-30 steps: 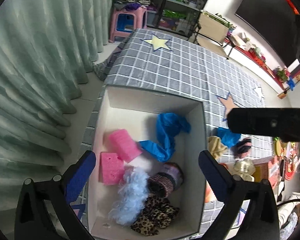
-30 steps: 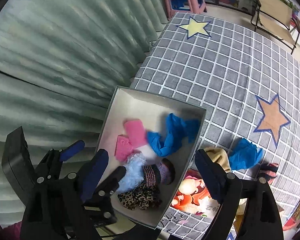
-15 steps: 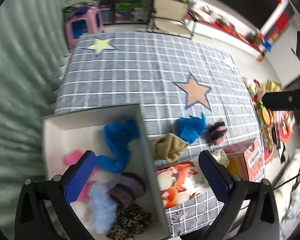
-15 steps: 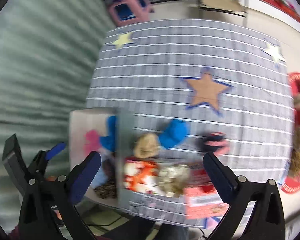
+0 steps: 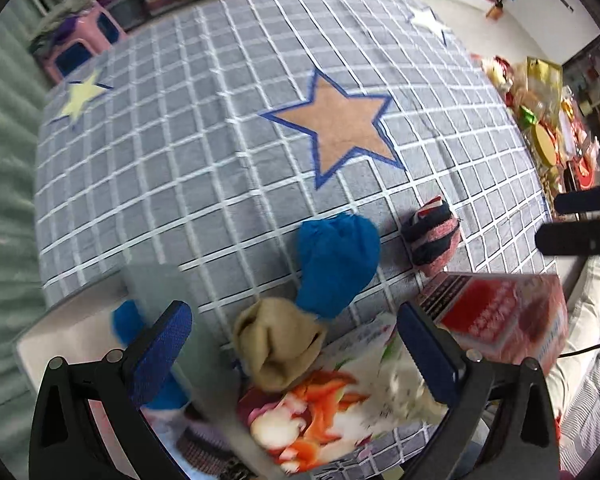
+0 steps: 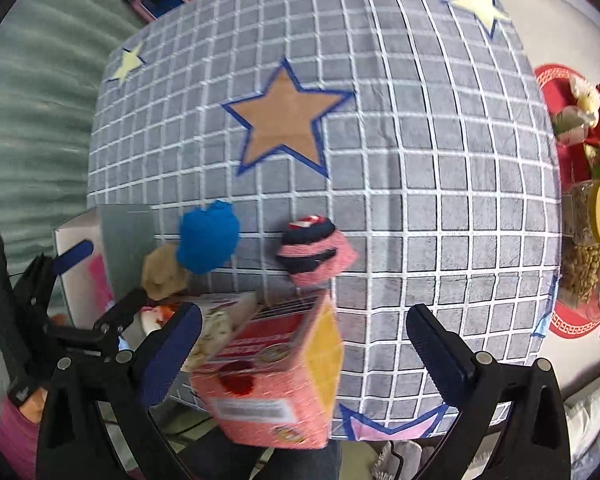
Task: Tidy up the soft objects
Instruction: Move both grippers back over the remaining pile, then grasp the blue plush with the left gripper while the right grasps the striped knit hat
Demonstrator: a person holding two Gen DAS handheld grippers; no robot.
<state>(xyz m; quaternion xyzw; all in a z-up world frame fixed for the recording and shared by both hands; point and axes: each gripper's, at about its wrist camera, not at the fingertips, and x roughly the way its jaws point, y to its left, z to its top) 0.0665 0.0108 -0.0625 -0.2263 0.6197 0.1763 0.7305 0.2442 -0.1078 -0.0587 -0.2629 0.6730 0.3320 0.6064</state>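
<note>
From your left wrist camera, your left gripper (image 5: 296, 344) hangs with its jaws spread wide and nothing between them, above the near edge of the grey checked tablecloth (image 5: 204, 152). Directly ahead lies a tan sock (image 5: 278, 342), touching a crumpled blue cloth (image 5: 334, 260) just beyond it. A striped pink-and-navy sock ball (image 5: 432, 236) sits near the blue cloth, to its right, with a pink carton (image 5: 508, 316) just in front of it. The white storage box (image 5: 60, 328) stands at the left with another blue cloth (image 5: 128, 322) inside; a picture book (image 5: 320, 412) lies beside it, blurred.

From your right wrist camera, your right gripper (image 6: 304, 350) is likewise released and empty, poised over the pink carton (image 6: 276, 380). The sock ball (image 6: 314, 254) lies just past it, the blue cloth (image 6: 208, 240) and tan sock (image 6: 162, 272) to its left, touching each other. Your left gripper (image 6: 100, 284) appears at the left beside the box (image 6: 74, 232); something pink inside may be a sponge.
</note>
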